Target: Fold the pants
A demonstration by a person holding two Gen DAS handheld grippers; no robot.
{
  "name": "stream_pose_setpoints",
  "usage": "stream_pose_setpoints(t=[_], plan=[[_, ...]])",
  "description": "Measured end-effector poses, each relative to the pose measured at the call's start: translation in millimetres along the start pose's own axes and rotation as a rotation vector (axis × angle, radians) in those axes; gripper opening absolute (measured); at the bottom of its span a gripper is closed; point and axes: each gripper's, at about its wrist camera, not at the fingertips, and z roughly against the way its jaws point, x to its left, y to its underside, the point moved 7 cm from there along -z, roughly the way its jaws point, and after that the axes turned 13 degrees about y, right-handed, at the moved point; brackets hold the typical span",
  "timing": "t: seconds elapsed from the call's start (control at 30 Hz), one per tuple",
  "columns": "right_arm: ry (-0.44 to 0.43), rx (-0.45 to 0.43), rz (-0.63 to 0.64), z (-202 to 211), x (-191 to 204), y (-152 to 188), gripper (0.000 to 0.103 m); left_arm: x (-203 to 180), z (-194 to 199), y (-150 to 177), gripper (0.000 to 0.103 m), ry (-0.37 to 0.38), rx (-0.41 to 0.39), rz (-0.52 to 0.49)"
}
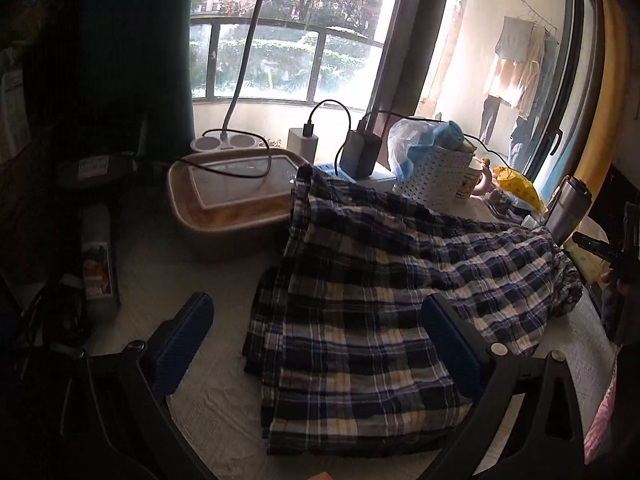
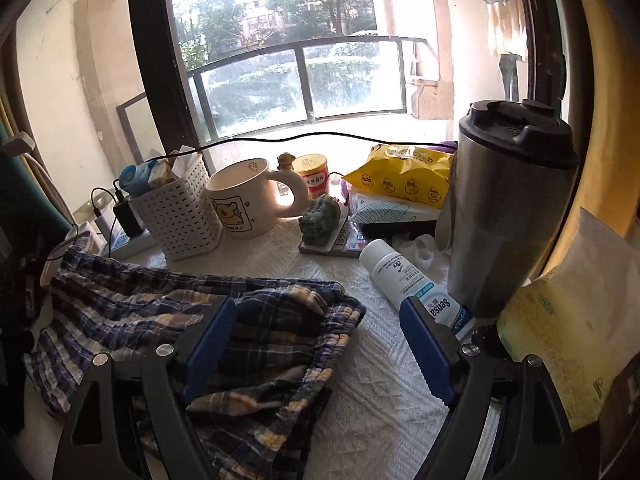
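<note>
The plaid pants (image 1: 372, 304) lie folded in a thick bundle on the white textured tablecloth (image 1: 208, 392). In the left wrist view my left gripper (image 1: 316, 320) is open, its blue pads spread wide over the near left part of the bundle, holding nothing. In the right wrist view the pants (image 2: 152, 320) lie at the lower left with the elastic waistband bunched toward the middle. My right gripper (image 2: 320, 336) is open and empty above the waistband end, its left pad over the cloth, its right pad over the tablecloth (image 2: 384, 384).
A tan lidded box (image 1: 232, 204) and chargers (image 1: 360, 152) stand behind the pants. A white basket (image 2: 180, 216), mug (image 2: 248, 196), white bottle (image 2: 400, 276), steel tumbler (image 2: 504, 216) and yellow packet (image 2: 404, 180) crowd the far and right side by the window.
</note>
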Motion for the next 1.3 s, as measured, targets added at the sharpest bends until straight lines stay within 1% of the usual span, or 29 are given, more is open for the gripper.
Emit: stream_pose_setpoints(t=[0.1,0.3,0.43,0.53,0.63,0.73,0.83,0.9,0.93,0.97,1.0,1.03,1.07,1.13,1.17,1.2,1.23,1.3], plan=[[-0.006,0.034,-0.057,14.3,-11.0,23.1,0.085,0.0,3.7,22.0,0.102,0.018,0.006,0.054],[-0.024,0.101,-0.168,34.9,-22.4,70.5,0.085,4.5,11.2,41.1,0.102,0.029,-0.004,0.128],[-0.084,0.166,-0.220,39.5,-5.6,97.6,0.085,7.3,16.6,46.7,0.102,0.025,-0.016,0.165],[-0.124,0.207,-0.202,44.8,15.3,111.0,0.085,4.4,24.7,50.1,0.102,0.009,-0.026,0.157],[-0.148,0.222,-0.162,50.5,36.6,117.1,0.085,-0.8,34.8,53.5,0.102,0.002,-0.036,0.147],[-0.186,0.240,-0.163,47.6,54.8,117.7,0.085,-5.9,42.6,56.9,0.102,-0.003,-0.036,0.142],[-0.194,0.242,-0.189,38.4,64.3,112.0,0.085,-9.4,47.9,60.9,0.102,-0.007,-0.034,0.139],[-0.184,0.223,-0.234,31.1,60.7,103.2,0.085,-10.9,49.4,64.7,0.102,-0.004,-0.030,0.145],[-0.177,0.218,-0.268,26.2,55.7,99.4,0.083,-10.9,50.1,67.0,0.102,-0.004,-0.030,0.153],[-0.174,0.218,-0.310,21.5,49.5,96.2,0.067,-10.7,49.9,69.5,0.102,-0.002,-0.027,0.162],[-0.168,0.216,-0.344,17.7,42.7,92.6,0.056,-10.7,49.5,72.1,0.102,0.002,-0.023,0.170],[-0.163,0.208,-0.357,15.1,37.7,88.8,0.029,-10.9,49.3,74.8,0.102,0.003,-0.021,0.176],[-0.167,0.205,-0.354,11.9,35.0,85.9,0.020,-11.1,48.4,77.2,0.102,0.005,-0.017,0.182],[-0.185,0.220,-0.358,5.7,33.1,83.9,0.020,-12.4,45.7,80.7,0.102,0.006,-0.007,0.190],[-0.187,0.220,-0.351,3.6,33.2,83.3,0.018,-13.1,43.6,81.8,0.102,0.008,-0.003,0.193],[-0.185,0.215,-0.335,2.3,33.8,82.7,0.016,-13.8,42.4,82.9,0.102,0.009,-0.002,0.195],[-0.180,0.208,-0.322,2.1,33.6,82.4,0.011,-14.6,40.9,83.0,0.102,0.012,0.000,0.199],[-0.172,0.197,-0.274,6.0,34.8,82.1,0.008,-15.6,39.4,82.0,0.102,0.014,0.000,0.205]])
